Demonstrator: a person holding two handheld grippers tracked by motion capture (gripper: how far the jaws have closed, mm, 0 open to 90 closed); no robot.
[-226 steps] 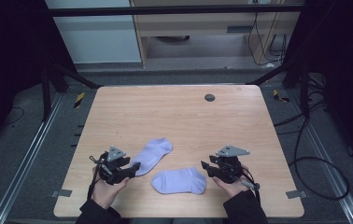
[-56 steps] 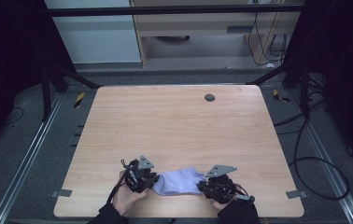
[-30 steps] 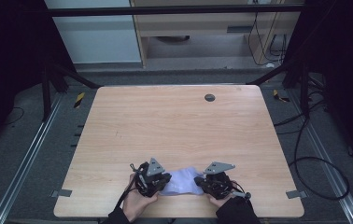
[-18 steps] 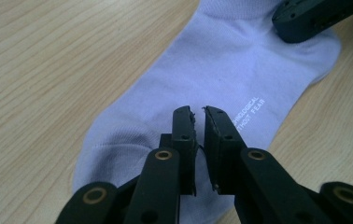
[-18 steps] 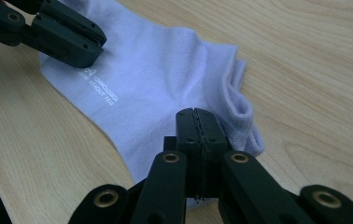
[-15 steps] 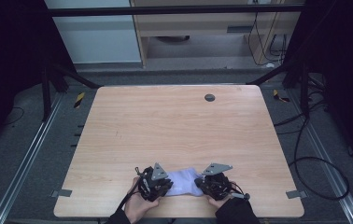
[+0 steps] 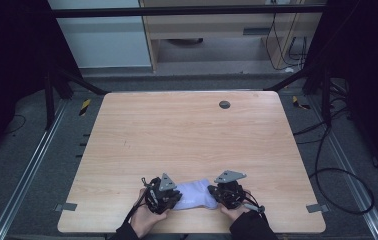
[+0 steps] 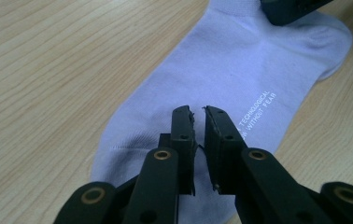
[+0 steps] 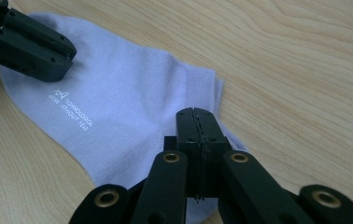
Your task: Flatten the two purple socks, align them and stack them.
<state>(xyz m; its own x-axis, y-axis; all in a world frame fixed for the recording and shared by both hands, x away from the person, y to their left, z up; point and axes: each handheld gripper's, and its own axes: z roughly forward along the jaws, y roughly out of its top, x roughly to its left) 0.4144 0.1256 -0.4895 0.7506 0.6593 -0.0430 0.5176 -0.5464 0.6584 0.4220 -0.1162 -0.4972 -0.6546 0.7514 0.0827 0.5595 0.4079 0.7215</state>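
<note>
- Sock (image 7: 193, 196) lies flat near the bench's (image 7: 187, 140) front edge, stretched between the two grippers; a second layer peeks out at the cuff, so it may well be two socks stacked.
- Left gripper (image 8: 199, 116) sits over the toe end, jaws a hair apart with no cloth visibly between them. Risk: if it closes and lifts now, it could come up empty.
- Right gripper (image 9: 197, 122) is at the cuff, jaws pressed together; whether they've caught any fabric, I cannot tell.
- Risk: if only one end is truly held, any pull drags the sock askew and slides the layers out of line.
- Risk: thin knit bunches easily, so jaws pushed flat along the wood could wrinkle it instead of pinching it.
</note>
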